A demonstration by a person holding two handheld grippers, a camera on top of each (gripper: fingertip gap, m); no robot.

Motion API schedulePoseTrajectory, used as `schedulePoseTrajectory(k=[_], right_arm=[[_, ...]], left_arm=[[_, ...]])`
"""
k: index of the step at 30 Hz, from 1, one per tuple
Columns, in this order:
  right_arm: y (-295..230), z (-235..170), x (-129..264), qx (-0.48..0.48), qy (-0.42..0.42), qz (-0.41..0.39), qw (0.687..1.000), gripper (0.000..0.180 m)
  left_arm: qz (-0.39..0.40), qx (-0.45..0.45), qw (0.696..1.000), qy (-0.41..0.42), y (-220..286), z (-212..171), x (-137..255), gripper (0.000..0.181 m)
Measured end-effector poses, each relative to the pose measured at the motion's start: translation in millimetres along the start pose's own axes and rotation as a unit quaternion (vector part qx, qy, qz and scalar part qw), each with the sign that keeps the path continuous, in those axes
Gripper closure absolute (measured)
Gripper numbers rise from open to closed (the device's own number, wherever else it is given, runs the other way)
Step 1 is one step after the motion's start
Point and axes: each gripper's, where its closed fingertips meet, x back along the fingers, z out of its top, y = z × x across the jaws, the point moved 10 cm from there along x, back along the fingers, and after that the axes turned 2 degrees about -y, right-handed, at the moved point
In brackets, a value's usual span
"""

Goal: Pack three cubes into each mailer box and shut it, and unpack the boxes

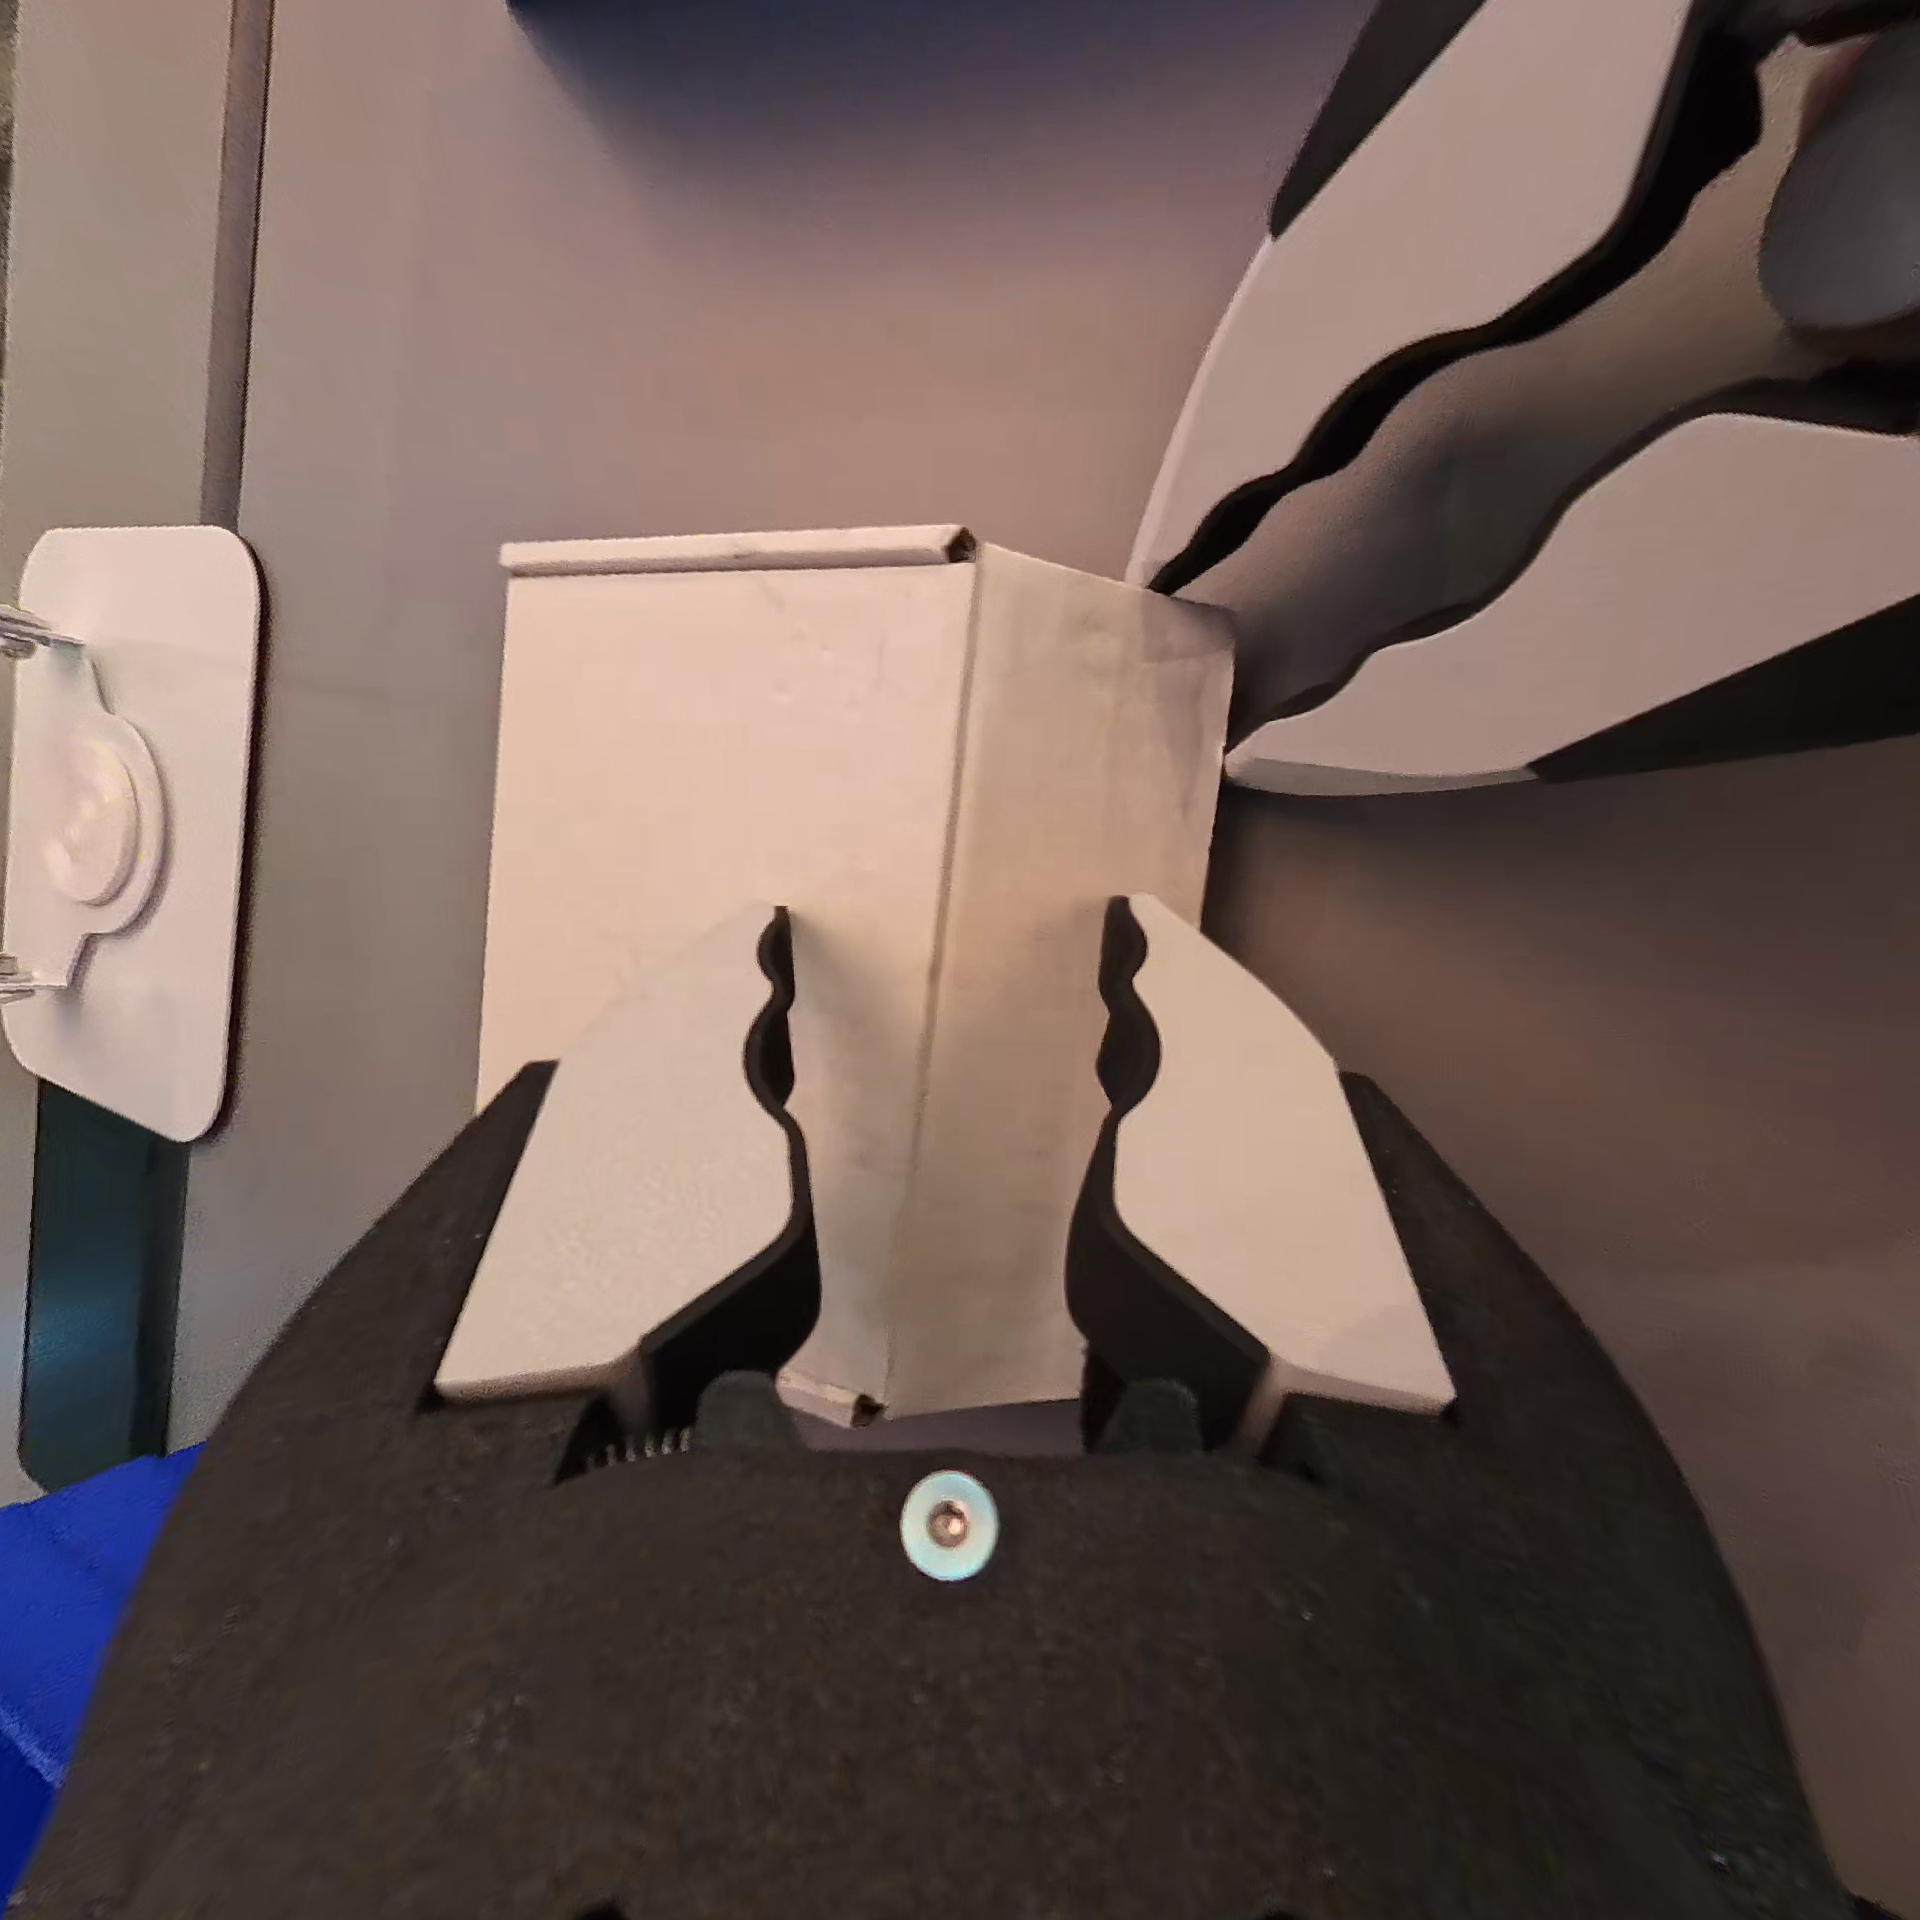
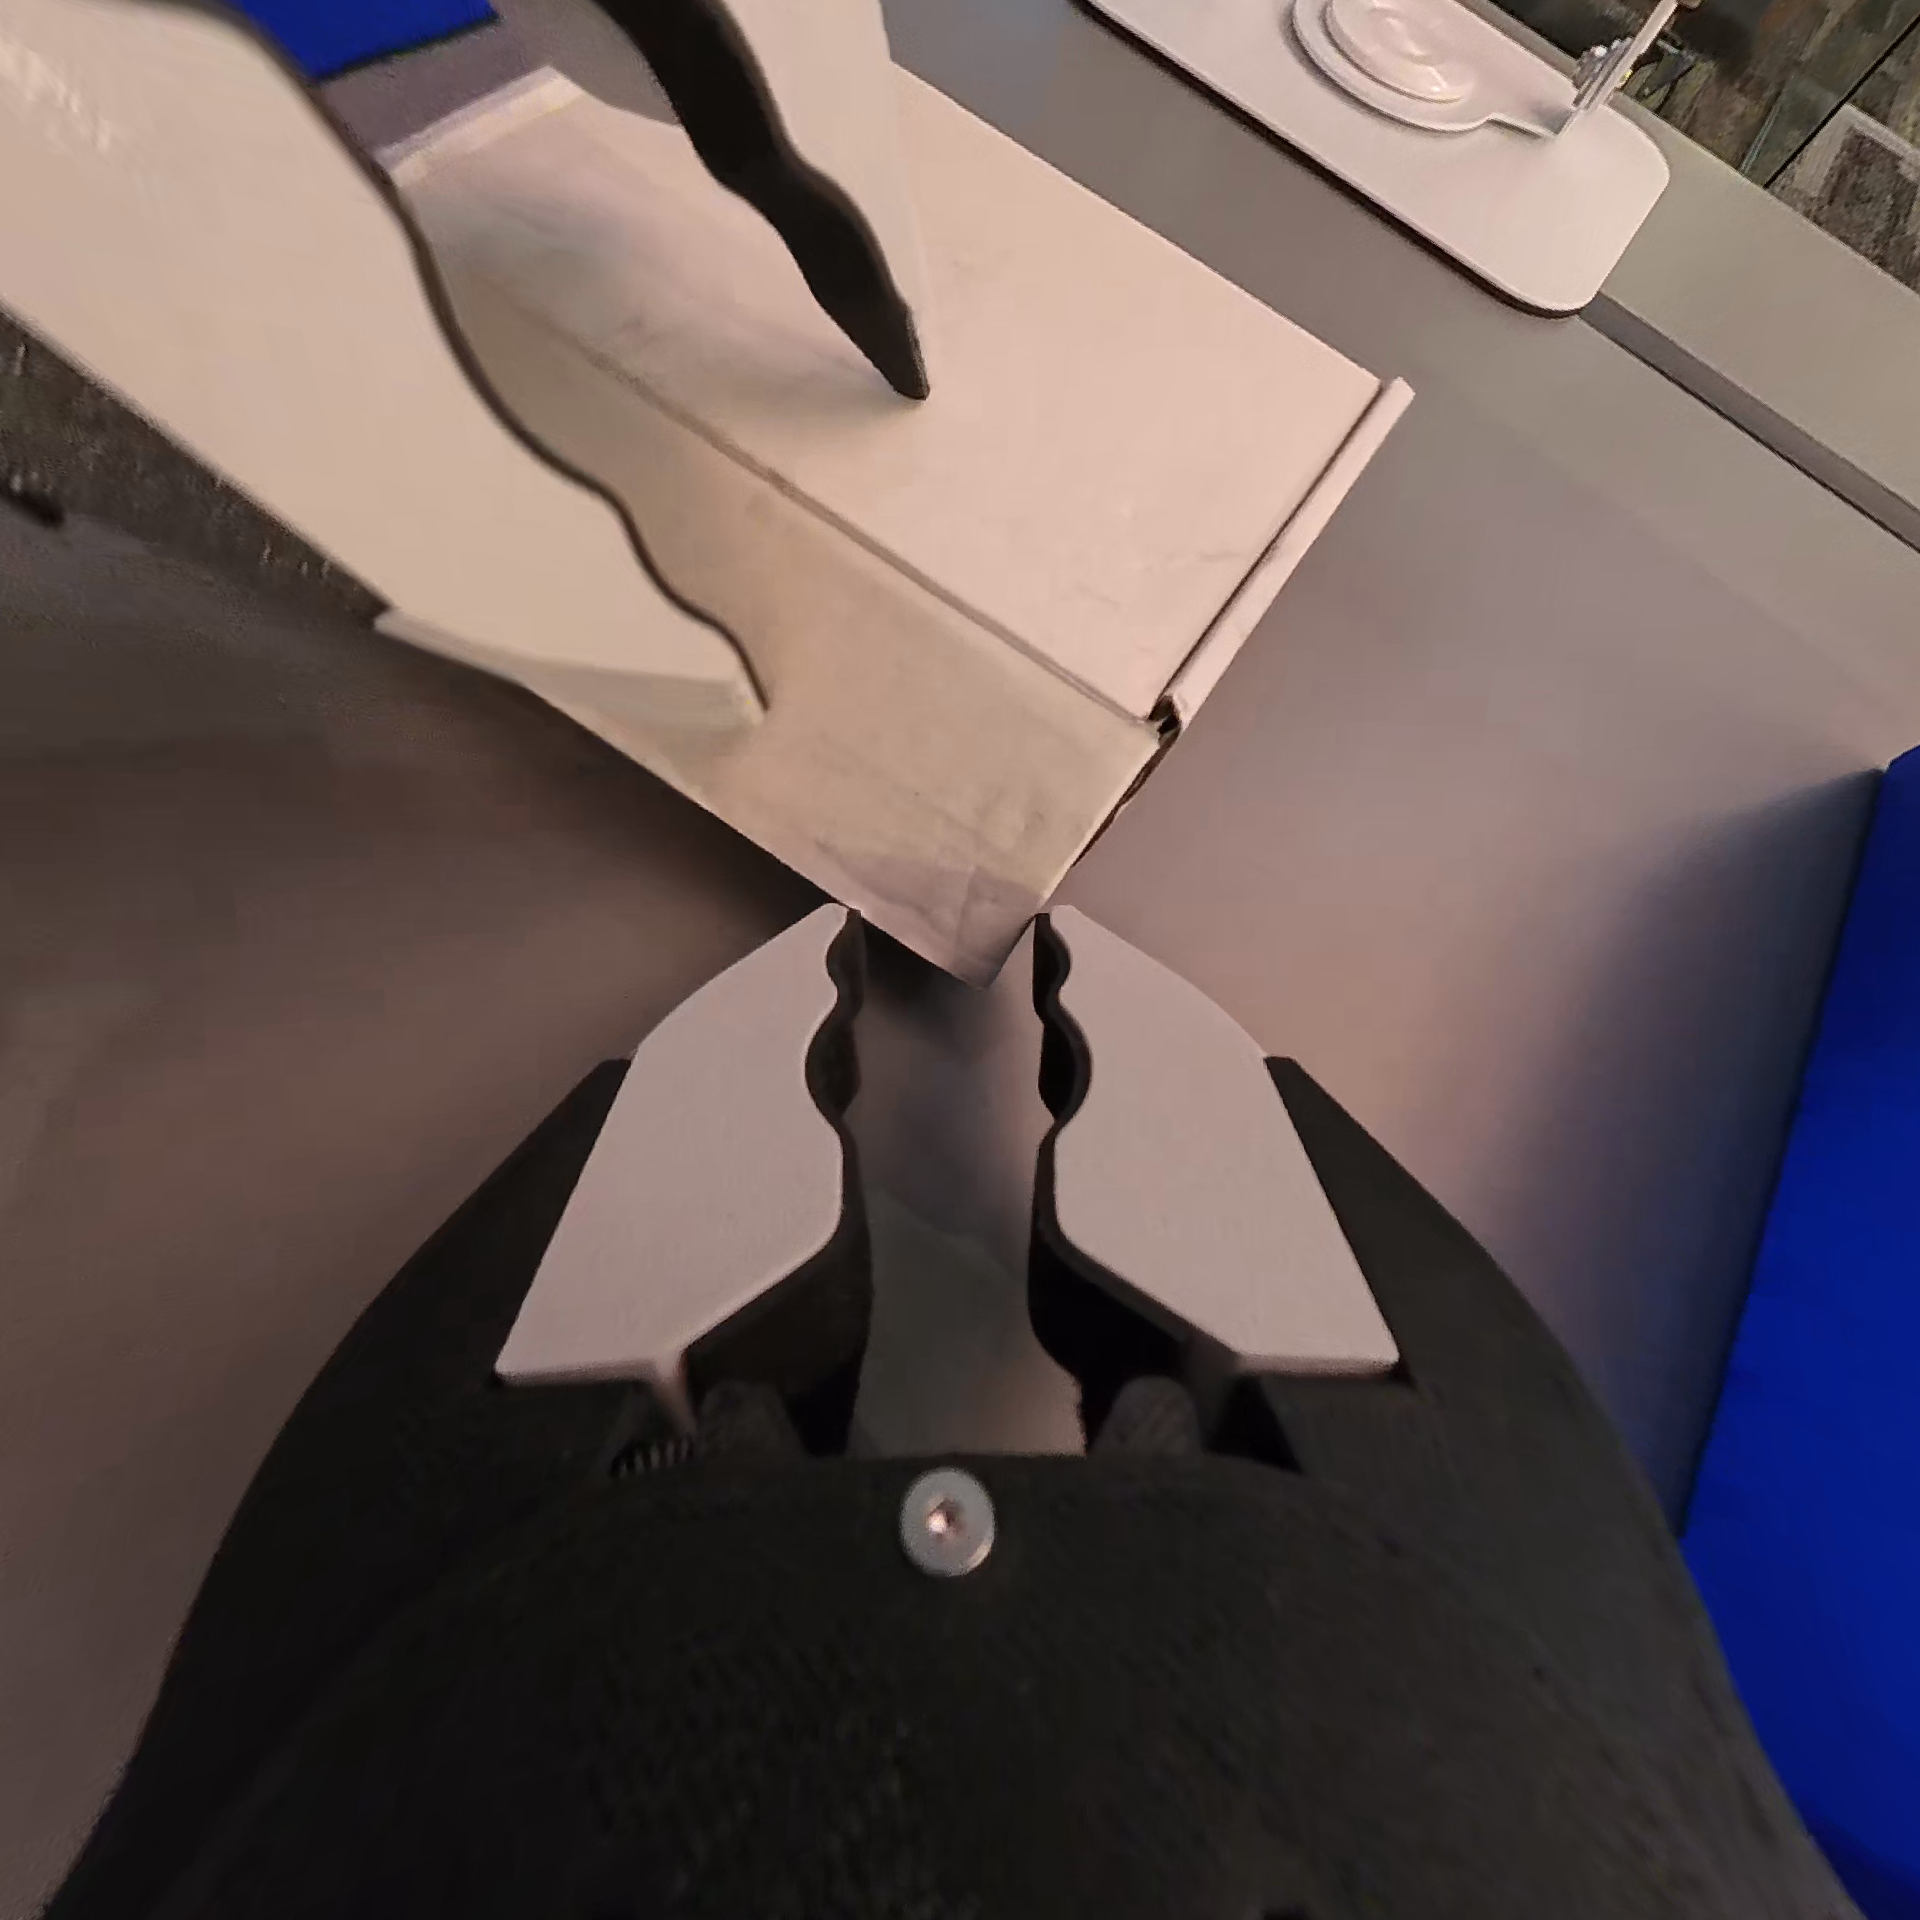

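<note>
Left wrist view shows our left gripper [image 1: 943, 914] spread over the closed white box [image 1: 727, 779] on the grey table [image 1: 1558, 1039]. Our right gripper [image 2: 945, 920], jaws apart, empty, waits at its corner. We judge next we must open the lid.

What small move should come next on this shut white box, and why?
Probably close the left gripper onto the mailer box: its open fingers already straddle a box edge. The right gripper, also open, only meets the box's corner, so nothing holds the box firmly yet.
</note>
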Motion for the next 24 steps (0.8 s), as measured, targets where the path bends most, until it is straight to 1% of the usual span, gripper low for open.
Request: schedulePoseTrajectory(k=[2, 6, 10, 11, 12, 13, 16, 21, 24], right_arm=[[-0.6, 0.1, 0.3, 0.003, 0.002, 0.001, 1.000, 0.148], [0.3, 0.1, -0.7, -0.001, -0.002, 0.006, 1.000, 0.149], [0.3, 0.5, -1.4, 0.002, -0.002, 0.005, 1.000, 0.150], [-0.1, 0.5, -1.9, 0.005, -0.004, 0.006, 1.000, 0.150], [-0.4, 0.7, -2.1, 0.007, -0.004, 0.005, 1.000, 0.150], [-0.4, 0.7, -2.3, 0.008, -0.005, 0.004, 1.000, 0.150], [0.4, 1.0, -2.6, 0.003, -0.004, 0.006, 1.000, 0.150], [0.2, 1.5, -1.4, -0.006, 0.002, 0.009, 1.000, 0.150], [-0.6, 1.0, 1.4, -0.012, 0.009, 0.010, 1.000, 0.151]], left_arm=[[-0.015, 0.005, 1.000, 0.000, -5.9, -0.3, 1.9, 0.130], [-0.053, 0.043, 0.998, 0.001, -19.3, 0.9, 3.7, 0.142], [-0.115, 0.115, 0.987, 0.009, -36.5, 1.8, 2.6, 0.156], [-0.127, 0.141, 0.982, 0.009, -41.3, 1.5, 1.4, 0.172], [-0.137, 0.160, 0.977, 0.005, -45.1, 1.1, 0.0, 0.181], [-0.147, 0.171, 0.974, 0.005, -46.9, 0.9, -0.7, 0.181], [-0.128, 0.149, 0.981, 0.010, -43.4, 0.4, -0.2, 0.181], [-0.048, 0.090, 0.995, -0.002, -29.5, 4.0, 1.1, 0.180], [-0.040, 0.092, 0.995, -0.024, -28.0, 7.8, 1.1, 0.180]])
